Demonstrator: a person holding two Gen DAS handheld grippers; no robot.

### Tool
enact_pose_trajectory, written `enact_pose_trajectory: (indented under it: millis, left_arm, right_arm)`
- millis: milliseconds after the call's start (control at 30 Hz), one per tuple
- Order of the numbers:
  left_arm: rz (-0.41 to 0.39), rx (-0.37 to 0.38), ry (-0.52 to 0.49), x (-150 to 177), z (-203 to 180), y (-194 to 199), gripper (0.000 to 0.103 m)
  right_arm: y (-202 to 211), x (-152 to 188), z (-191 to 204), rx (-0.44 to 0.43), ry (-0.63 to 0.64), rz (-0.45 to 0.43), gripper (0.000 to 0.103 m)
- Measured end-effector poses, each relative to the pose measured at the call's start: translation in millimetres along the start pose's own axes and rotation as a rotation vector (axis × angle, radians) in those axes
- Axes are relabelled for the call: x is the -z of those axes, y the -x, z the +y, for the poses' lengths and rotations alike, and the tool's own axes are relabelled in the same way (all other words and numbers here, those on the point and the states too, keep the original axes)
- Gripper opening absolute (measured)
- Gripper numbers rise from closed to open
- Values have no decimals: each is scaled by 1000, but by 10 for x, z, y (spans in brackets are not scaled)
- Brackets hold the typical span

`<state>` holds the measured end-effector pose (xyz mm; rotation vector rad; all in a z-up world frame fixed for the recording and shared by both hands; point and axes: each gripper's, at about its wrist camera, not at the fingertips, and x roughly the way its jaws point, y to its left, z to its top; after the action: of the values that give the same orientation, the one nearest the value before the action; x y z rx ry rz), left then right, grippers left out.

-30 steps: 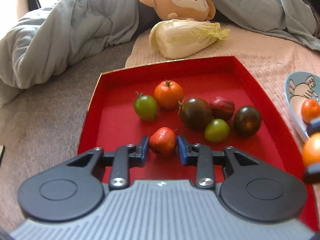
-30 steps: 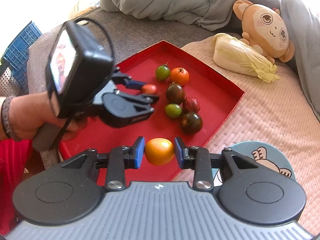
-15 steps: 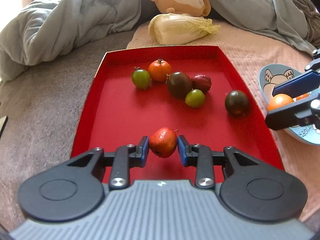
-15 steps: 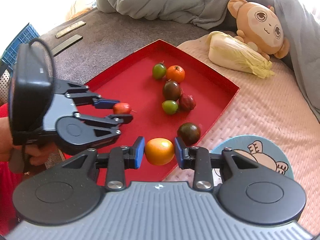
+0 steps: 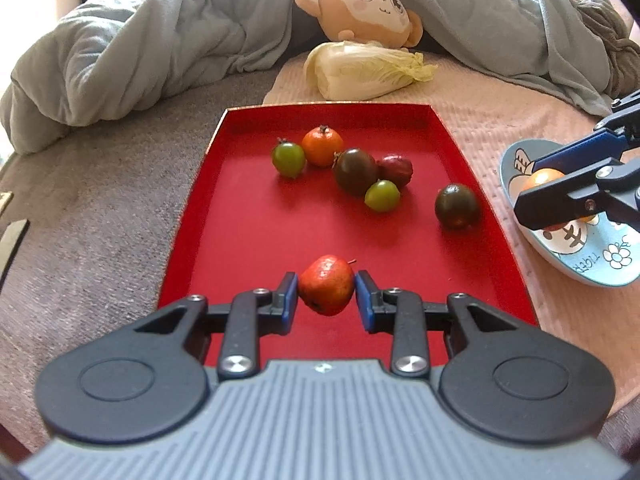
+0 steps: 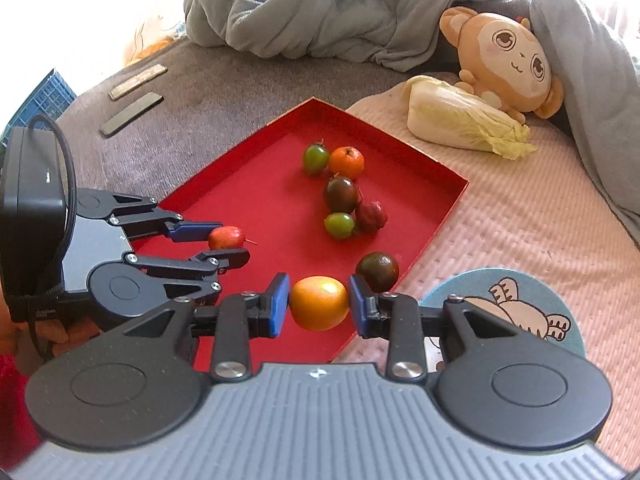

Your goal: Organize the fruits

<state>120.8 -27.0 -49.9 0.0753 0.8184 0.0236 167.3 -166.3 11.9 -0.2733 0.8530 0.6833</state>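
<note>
Clamping a small red fruit [image 5: 326, 285] above the red tray's [image 5: 248, 240] near end, the left gripper [image 5: 326, 297] has its fingers closed on it. The right gripper [image 6: 319, 305] pinches an orange fruit [image 6: 319, 302] over the tray's right edge, beside the blue plate [image 6: 532, 288]. Six loose fruits lie farther along the tray, the dark tomato [image 6: 377, 271] closest to the orange fruit.

Each wrist view looks forward along its fingers, close; both share the red tray [image 5: 192, 216] [image 6: 440, 216].

Ahead of the grippers we see a crumpled grey-blue blanket [image 5: 168, 52] lying along the far side. Under it there is a grey fabric surface [image 6: 208, 92] to the left and a pink textured cover [image 6: 520, 216] to the right. Strong daylight comes from the upper left, where a blue crate [image 6: 44, 100] stands.
</note>
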Motion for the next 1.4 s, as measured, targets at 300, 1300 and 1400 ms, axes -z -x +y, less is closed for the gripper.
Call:
enact_pose_trajectory:
  millis: [300, 1300, 1400]
  left_arm:
    - [-27, -9, -8, -48, 58, 143, 34]
    - [-30, 9, -17, -6, -52, 131, 34]
    - [-30, 19, -21, -8, -99, 118, 34]
  right_arm:
    - [249, -43, 89, 18, -47, -67, 38]
    - [349, 33, 59, 60, -90, -85, 38]
    - [372, 75, -1, 68, -99, -81, 38]
